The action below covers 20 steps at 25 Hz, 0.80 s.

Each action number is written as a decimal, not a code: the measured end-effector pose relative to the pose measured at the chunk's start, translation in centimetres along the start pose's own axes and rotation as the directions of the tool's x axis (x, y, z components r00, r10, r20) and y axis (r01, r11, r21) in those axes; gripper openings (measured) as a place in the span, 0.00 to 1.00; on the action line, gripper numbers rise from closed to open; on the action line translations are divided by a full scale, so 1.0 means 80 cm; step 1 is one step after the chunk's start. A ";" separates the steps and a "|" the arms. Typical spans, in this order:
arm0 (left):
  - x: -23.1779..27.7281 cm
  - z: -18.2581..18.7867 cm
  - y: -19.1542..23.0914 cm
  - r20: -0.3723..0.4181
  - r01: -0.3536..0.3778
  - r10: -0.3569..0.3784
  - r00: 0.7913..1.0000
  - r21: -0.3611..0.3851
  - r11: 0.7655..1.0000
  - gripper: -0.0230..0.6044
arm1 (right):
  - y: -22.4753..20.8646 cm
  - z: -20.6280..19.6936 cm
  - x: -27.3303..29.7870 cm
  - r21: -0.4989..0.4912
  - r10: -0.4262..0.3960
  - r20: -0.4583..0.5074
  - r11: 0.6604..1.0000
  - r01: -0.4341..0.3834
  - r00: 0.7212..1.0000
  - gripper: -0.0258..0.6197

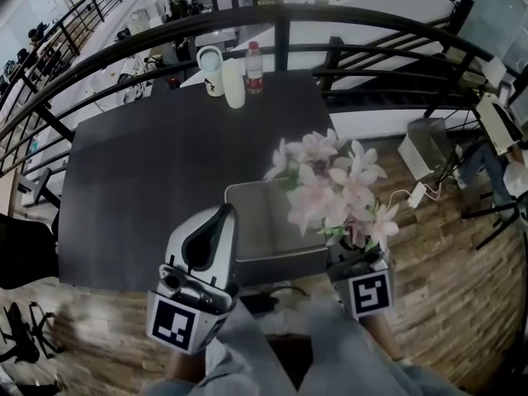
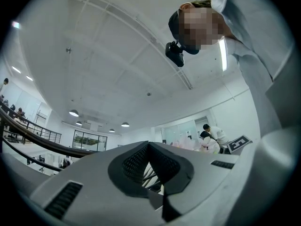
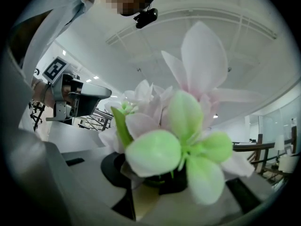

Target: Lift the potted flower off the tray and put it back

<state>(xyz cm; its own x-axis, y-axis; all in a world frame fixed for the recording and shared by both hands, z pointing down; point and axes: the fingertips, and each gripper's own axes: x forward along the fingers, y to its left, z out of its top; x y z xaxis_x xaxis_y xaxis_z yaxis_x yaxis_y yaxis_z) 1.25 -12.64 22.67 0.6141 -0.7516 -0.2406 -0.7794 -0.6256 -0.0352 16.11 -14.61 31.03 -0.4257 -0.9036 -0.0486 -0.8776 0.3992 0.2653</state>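
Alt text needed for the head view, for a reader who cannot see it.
The right gripper grips a potted flower with pale pink blooms at the near right corner of a grey tray on a dark table. The left gripper, shut and empty, is held by the tray's near left side.

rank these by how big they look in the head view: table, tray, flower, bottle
1. table
2. tray and flower: they look about alike, and the flower is nearer the camera, so I can't rank them
3. bottle: smallest, though farthest off
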 end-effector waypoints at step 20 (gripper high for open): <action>-0.004 -0.041 0.012 -0.155 -0.046 0.044 0.987 -0.010 0.999 0.03 | 0.035 -0.103 0.041 0.058 0.159 -0.106 0.987 -0.153 0.982 0.19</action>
<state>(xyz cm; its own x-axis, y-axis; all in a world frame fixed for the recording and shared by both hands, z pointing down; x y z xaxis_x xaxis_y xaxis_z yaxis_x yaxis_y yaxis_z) 0.71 -13.71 25.93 0.5909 -0.8018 -0.0890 -0.8057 -0.5922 -0.0139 14.10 -17.72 39.57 -0.5336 -0.8402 0.0967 -0.8135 0.5411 0.2133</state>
